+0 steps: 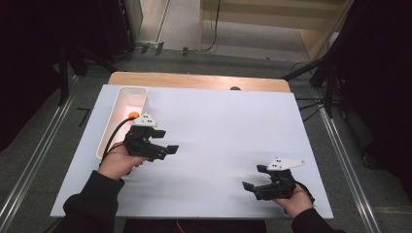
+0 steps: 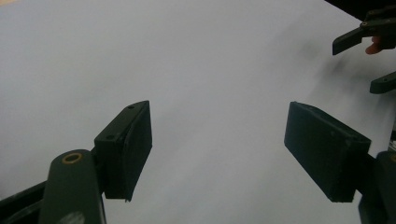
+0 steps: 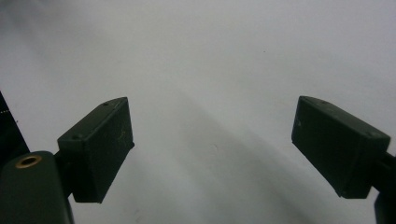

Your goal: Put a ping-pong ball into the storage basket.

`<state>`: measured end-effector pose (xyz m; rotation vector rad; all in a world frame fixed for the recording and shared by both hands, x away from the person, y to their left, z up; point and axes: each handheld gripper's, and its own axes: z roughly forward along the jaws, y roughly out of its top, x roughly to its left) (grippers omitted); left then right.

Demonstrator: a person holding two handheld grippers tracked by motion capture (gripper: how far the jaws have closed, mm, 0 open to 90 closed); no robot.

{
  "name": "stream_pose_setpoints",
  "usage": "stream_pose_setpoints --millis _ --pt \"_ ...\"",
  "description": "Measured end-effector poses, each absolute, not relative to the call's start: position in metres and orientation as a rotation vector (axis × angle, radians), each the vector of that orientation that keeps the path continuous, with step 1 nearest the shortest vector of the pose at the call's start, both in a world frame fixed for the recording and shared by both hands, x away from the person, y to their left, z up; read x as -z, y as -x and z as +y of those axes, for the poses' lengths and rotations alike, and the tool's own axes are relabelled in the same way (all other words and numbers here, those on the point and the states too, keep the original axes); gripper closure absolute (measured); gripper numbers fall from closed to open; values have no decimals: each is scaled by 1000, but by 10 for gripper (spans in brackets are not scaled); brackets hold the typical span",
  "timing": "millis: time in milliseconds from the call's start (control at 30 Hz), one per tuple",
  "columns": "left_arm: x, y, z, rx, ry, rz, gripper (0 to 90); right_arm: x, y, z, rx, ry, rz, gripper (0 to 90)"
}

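Resting nearest the person's edge of the white board, the right gripper lies low over its near right corner, long axis level and jaws pointing across toward the board's left side; in the right gripper view its two black jaws stand wide apart with nothing between them but bare white surface. Farther in, over the board's left part, the left gripper is held in the left hand, its long axis also roughly level and its jaws aimed toward the board's right side, so the two grippers face each other, well apart. Its own view shows the jaws open and empty above the board, with the other gripper far off at the upper right. Just behind the left gripper, along the board's left edge, a long white tray runs lengthwise from near to far, and a small orange thing lies in it, partly hidden by the gripper's grey plate. Beyond the board's far edge a strip of wooden tabletop shows, then grey floor, dark stands on both sides and pale wooden furniture.
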<state>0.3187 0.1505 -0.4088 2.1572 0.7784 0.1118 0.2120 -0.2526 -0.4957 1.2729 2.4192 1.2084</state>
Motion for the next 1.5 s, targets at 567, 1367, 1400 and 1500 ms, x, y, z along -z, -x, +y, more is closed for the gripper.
stream_pose_setpoints --millis 567,1367,1400,1500 --pt "424 -302 156 -96 -2165 744 238 496 -212 -252 -1209 -1273 2421 112" --pt "445 -278 167 -101 -2194 686 238 497 -212 -252 -1195 -1284 2422 112" --pt "447 -277 167 -95 -2195 691 238 497 -212 -252 -1195 -1284 2423 112" --pt "451 -274 168 -82 -2207 689 238 497 -213 -252 -1196 -1284 2424 112"
